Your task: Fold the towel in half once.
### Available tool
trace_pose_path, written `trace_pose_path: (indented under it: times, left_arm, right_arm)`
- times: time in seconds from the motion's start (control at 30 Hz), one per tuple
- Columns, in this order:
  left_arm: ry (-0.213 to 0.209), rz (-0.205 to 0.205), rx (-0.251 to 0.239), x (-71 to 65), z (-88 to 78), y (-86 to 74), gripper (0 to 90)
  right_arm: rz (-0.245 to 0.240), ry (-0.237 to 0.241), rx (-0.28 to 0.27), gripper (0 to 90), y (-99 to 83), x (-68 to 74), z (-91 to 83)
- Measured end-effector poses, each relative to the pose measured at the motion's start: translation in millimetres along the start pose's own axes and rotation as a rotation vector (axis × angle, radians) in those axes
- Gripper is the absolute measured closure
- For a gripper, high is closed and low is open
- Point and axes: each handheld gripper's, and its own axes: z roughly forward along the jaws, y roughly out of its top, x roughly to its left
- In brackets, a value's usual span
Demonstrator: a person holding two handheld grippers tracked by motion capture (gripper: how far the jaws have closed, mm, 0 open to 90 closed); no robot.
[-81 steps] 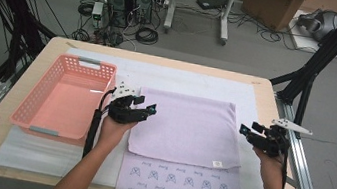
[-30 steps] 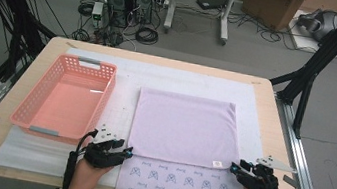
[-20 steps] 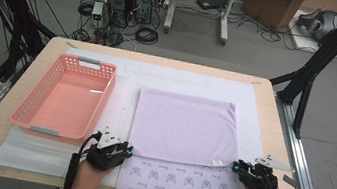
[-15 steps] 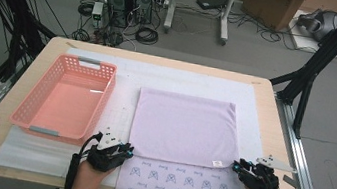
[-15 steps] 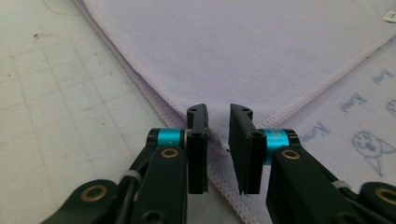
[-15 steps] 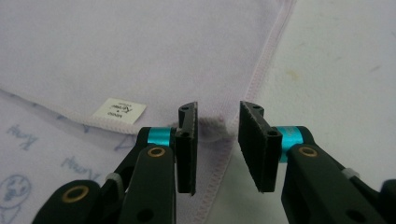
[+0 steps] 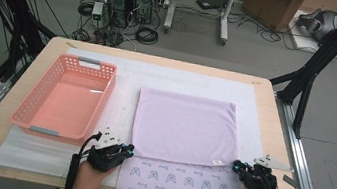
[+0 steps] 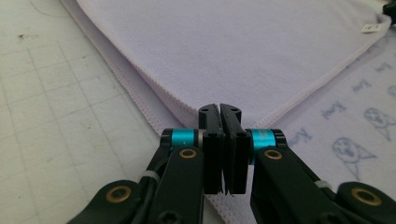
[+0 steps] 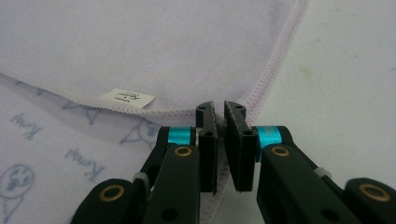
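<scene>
A lilac towel (image 7: pixel 184 127) lies folded on the mat, its printed layer (image 7: pixel 178 187) showing along the near edge. My left gripper (image 7: pixel 129 148) sits at the fold's near left corner. In the left gripper view the left gripper (image 8: pixel 219 109) is shut, its jaws having just closed with the towel's (image 8: pixel 233 46) hem between them. My right gripper (image 7: pixel 236 165) is at the near right corner, beside the white label (image 7: pixel 217 162). Its jaws have just closed too, and the right gripper (image 9: pixel 220 106) pinches lilac cloth (image 9: pixel 140 42) by the label (image 9: pixel 127 98).
A pink plastic basket (image 7: pixel 23 108) stands empty at the left of the table. A white foam mat (image 7: pixel 129 73) covers most of the wooden tabletop (image 7: pixel 278 141). Black frame legs, computers and cables stand on the floor beyond the far edge.
Both hands have come down from the towel's middle sides to its near corners. Over the last second they have edged slightly inward and then stayed put.
</scene>
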Motion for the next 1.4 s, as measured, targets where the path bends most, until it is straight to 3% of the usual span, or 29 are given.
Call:
trace_pose_path:
  times: [0.43,0.6,1.4]
  left_arm:
    - [-0.038,-0.076,-0.081,1.5,-19.2,2.3,87.7]
    - [-0.047,-0.084,-0.111,-1.6,-28.2,0.8,87.7]
    - [-0.05,-0.092,-0.136,-41.5,-80.1,-33.7,87.6]
  right_arm:
    - [0.016,0.032,-0.041,84.8,-3.0,-1.0,-18.5]
    - [0.01,0.039,-0.054,84.8,-5.9,2.1,-28.3]
    - [-0.02,0.063,-0.068,84.8,-41.1,32.2,-79.6]
